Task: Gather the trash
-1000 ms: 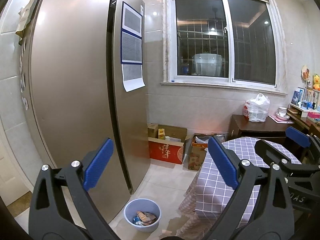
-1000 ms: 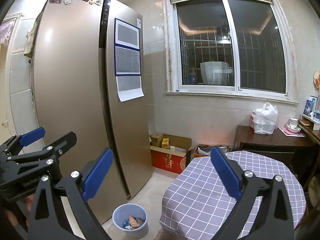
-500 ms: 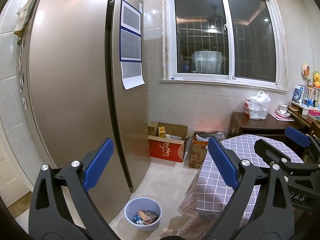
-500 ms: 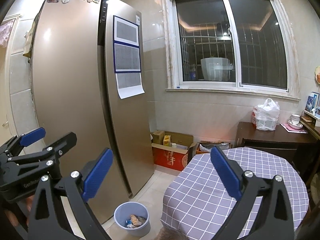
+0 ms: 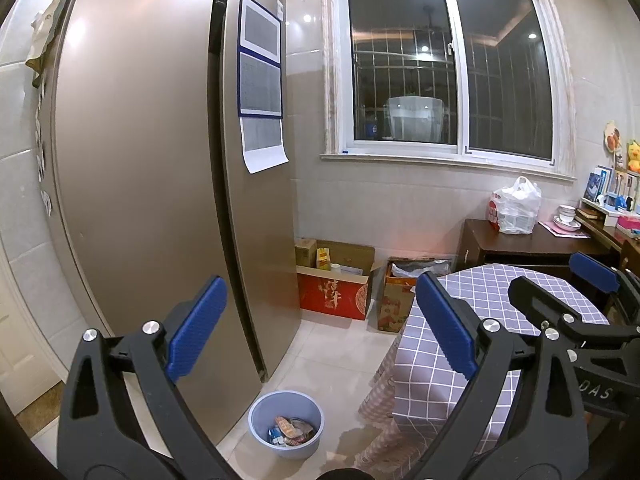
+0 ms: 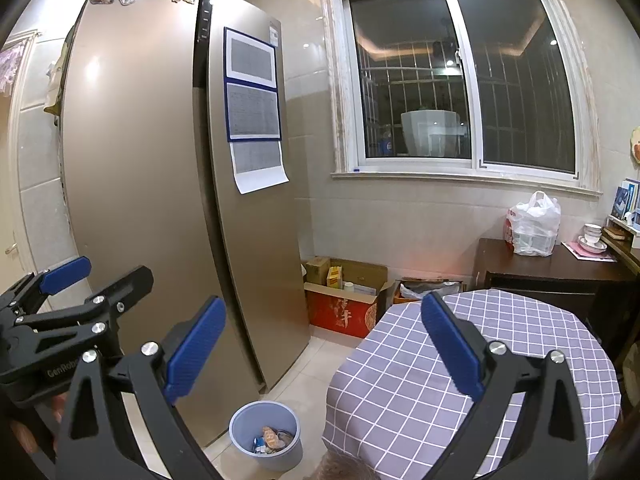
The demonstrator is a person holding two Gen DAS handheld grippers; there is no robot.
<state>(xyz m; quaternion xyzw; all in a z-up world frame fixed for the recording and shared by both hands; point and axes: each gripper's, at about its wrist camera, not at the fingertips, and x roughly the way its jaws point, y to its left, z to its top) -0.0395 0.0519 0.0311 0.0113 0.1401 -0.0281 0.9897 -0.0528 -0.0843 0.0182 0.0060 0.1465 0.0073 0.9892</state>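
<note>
Kitchen corner seen from both wrist cameras. The left tool (image 5: 320, 328) and the right tool (image 6: 324, 348) are each held in the air with blue pads spread wide apart, nothing between them. The trash bin (image 5: 286, 424), pale blue, stands on the tiled floor (image 5: 340, 344) low in the scene, just beside the refrigerator (image 5: 140, 200) on its left and the checked-cloth counter (image 6: 460, 368) on its right. Wrappers (image 6: 274, 440) lie inside the bin. Cardboard boxes (image 5: 336, 284) sit far, below the window (image 5: 444, 76).
</note>
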